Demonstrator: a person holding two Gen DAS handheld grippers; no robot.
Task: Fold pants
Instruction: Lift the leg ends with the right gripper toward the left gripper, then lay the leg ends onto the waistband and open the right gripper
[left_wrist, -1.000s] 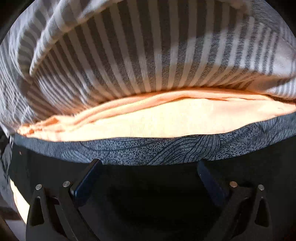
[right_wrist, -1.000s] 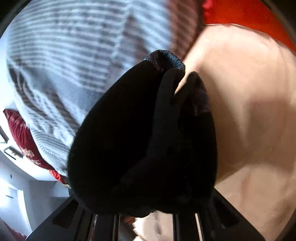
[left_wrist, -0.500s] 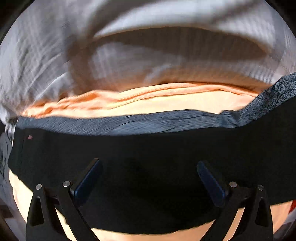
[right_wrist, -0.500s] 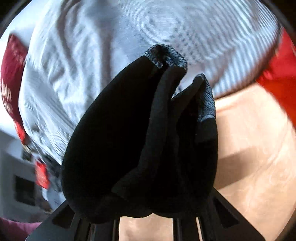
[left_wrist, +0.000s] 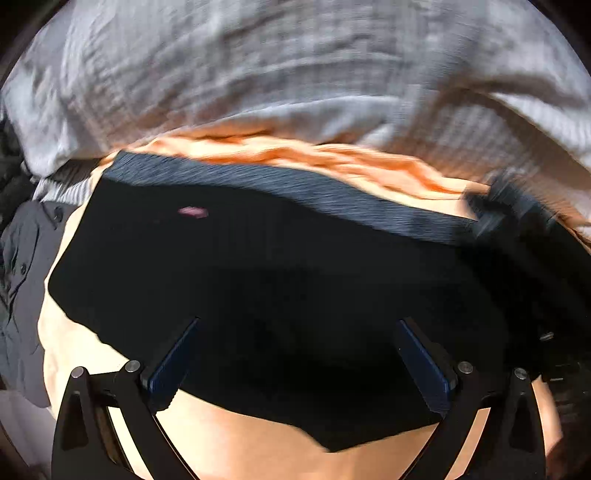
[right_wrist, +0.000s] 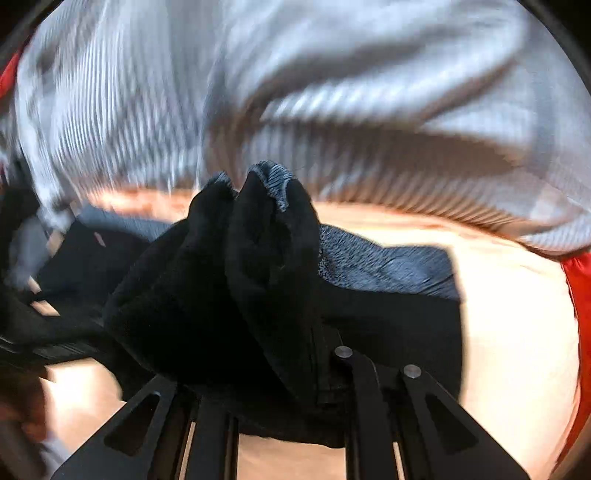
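The black pants (left_wrist: 280, 280) with a grey patterned waistband (left_wrist: 295, 192) lie spread on a peach sheet (left_wrist: 258, 450). My left gripper (left_wrist: 295, 354) is open, its blue-padded fingers (left_wrist: 170, 369) just above the lower part of the pants. My right gripper (right_wrist: 277, 387) is shut on a bunched fold of the pants (right_wrist: 240, 288), with the waistband (right_wrist: 388, 269) trailing to the right. The right gripper also shows blurred at the right edge of the left wrist view (left_wrist: 524, 236).
A grey-and-white striped blanket (left_wrist: 295, 74) is heaped beyond the pants, also in the right wrist view (right_wrist: 295, 92). A dark grey buttoned garment (left_wrist: 22, 266) lies at the left. A red cushion (right_wrist: 580, 295) shows at the right edge.
The left gripper has pulled back, so more of the pants and sheet shows. The right gripper has lowered its bunch of pants toward the sheet and swung toward the striped blanket.
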